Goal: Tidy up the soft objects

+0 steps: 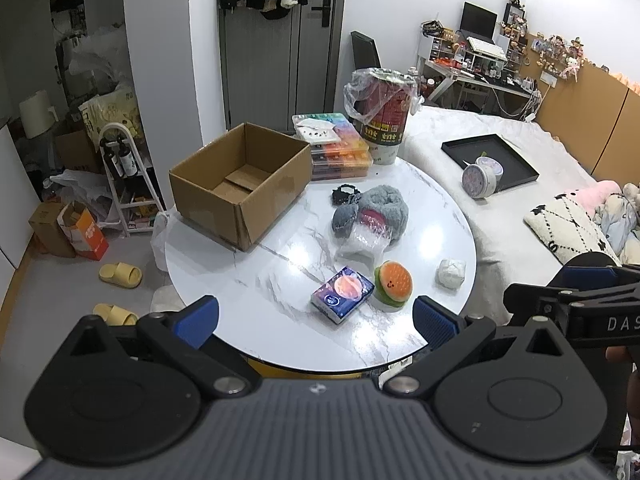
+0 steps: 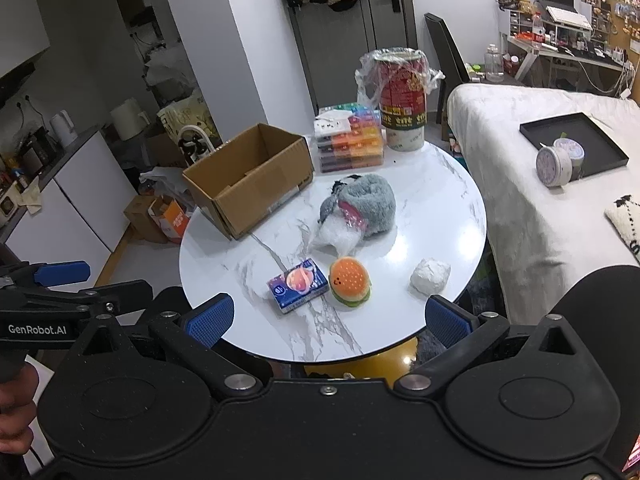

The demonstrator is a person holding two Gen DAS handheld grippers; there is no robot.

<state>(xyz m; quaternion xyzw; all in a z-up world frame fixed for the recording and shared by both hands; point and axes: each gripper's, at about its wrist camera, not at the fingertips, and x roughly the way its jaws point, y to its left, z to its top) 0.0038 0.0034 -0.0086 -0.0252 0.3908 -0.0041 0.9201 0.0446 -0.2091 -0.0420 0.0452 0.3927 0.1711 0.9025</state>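
On the round white marble table (image 1: 420, 200) (image 2: 440, 192) lie a burger-shaped squishy toy (image 1: 393, 282) (image 2: 349, 280), a blue tissue pack (image 1: 343, 293) (image 2: 298, 286), a white soft lump (image 1: 451, 273) (image 2: 430, 276) and a grey plush thing in clear wrap (image 1: 372, 216) (image 2: 360, 206). An open, empty cardboard box (image 1: 240, 182) (image 2: 250, 178) stands at the table's left. My left gripper (image 1: 316, 320) and right gripper (image 2: 328, 318) hover open above the near edge, holding nothing. The right gripper (image 1: 576, 300) also shows at the left wrist view's right edge.
A stack of colourful plastic cases (image 1: 334, 146) (image 2: 350, 140) and a red tub in a plastic bag (image 1: 382, 116) (image 2: 402, 98) stand at the table's back. A bed (image 1: 520, 200) with a black tray (image 1: 490, 160) lies to the right. Slippers (image 1: 120, 274) are on the floor.
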